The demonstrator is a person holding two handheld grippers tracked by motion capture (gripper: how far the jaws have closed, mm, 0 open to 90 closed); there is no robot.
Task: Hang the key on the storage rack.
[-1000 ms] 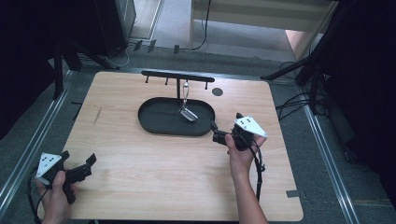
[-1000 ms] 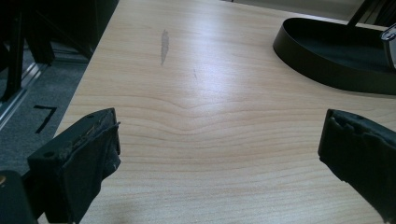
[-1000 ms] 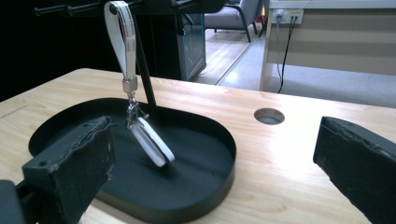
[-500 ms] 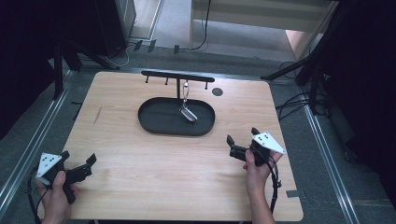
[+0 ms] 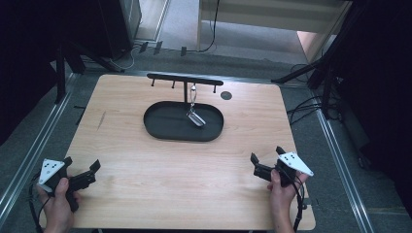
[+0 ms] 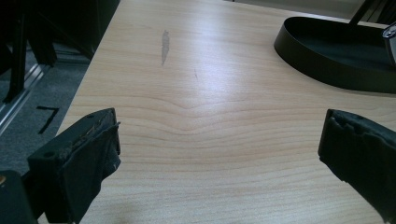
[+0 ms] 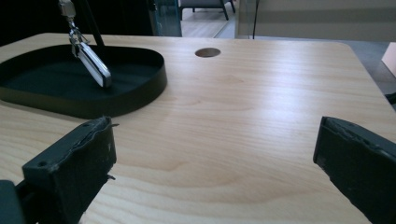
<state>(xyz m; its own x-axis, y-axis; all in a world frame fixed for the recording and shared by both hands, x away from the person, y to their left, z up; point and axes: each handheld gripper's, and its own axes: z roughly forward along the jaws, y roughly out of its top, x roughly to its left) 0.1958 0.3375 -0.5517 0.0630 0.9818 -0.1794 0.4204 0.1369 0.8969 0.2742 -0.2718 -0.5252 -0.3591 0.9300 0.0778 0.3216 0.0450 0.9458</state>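
Note:
A black oval tray (image 5: 160, 127) lies at the middle back of the wooden table, with a black hook rack (image 5: 183, 78) rising behind it. A silver key fob (image 5: 196, 118) hangs from the rack on a chain, its lower end resting in the tray (image 7: 140, 88); the fob (image 7: 93, 65) also shows in the right gripper view. My left gripper (image 5: 80, 171) is open at the front left corner, nothing between its jaws. My right gripper (image 5: 266, 160) is open near the front right edge, also empty. The tray's rim (image 6: 327, 70) appears far right in the left gripper view.
A dark round hole (image 5: 226, 95) marks the table right of the rack. A grey smear (image 6: 164, 44) stains the wood at the left. Metal rails run along both table sides, and stands and cables crowd the floor at the right.
My right gripper has drawn back from beside the tray toward the front right edge of the table, empty. The left gripper has stayed in place.

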